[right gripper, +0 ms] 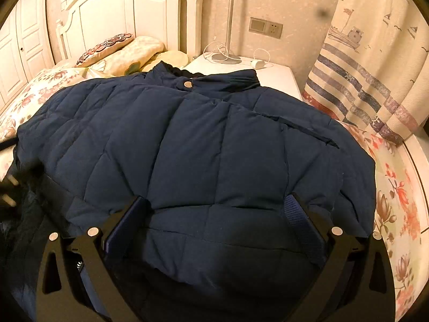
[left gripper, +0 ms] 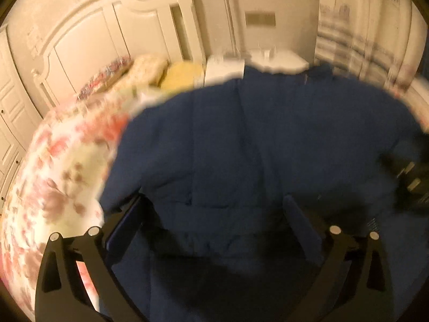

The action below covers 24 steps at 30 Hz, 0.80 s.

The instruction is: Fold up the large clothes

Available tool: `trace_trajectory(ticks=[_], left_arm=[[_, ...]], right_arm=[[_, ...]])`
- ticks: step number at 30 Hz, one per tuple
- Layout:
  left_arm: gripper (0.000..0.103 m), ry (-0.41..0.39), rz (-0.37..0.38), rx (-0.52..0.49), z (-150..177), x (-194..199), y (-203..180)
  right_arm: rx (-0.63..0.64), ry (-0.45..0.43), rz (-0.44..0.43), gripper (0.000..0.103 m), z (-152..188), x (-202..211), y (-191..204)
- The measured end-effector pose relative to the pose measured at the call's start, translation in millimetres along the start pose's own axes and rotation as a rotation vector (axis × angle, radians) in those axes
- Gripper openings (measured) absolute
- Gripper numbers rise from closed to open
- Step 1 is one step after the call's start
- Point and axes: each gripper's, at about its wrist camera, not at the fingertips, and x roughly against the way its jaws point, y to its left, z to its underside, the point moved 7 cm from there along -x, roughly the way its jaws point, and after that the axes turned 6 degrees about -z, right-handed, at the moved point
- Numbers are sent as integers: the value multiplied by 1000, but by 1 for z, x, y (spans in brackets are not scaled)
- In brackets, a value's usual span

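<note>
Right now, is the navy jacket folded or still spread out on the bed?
Mostly spread: the navy jacket lies front up across the bed, collar toward the headboard.

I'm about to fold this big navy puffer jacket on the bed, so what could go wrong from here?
1. The jacket is thick and quilted, so a fold may spring back open.
2. Both claws are open, the left claw and right claw, over puffy fabric; a shallow pinch could slip off.
3. The collar lies close to the nightstand with a lamp base and cable; a wide swing might snag them.
</note>
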Motion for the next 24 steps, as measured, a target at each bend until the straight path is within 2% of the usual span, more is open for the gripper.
trace_trajectory(ticks=[5,7,10,12,14,16,21,24], left_arm=[[101,-15,-41,-22,1,1,-6],[101,-13,-31,-14,1,1,-4],[101,-5,-1,9,2,0,0],[101,-6,-6,4,1,-2,1],[101,-7,-8,3,1,-2,1],[101,-7,0,7,1,-2,0],[101,-8,2,9,1,-2,0],[101,-8,1,9,1,-1,0]], right_arm=[[-15,-8,-21,99,0,2,-1],[-46,-16,-45,99,-1,8,-4],[-138,-83,-64,99,-2,41,-3],[-83,-98,-12,99,1,55,8],[-32,-74,25,99,7,53,14],[-17,12,39,99,21,29,12],[-10,21,48,99,25,19,10],[-36,12,56,99,27,36,8]])
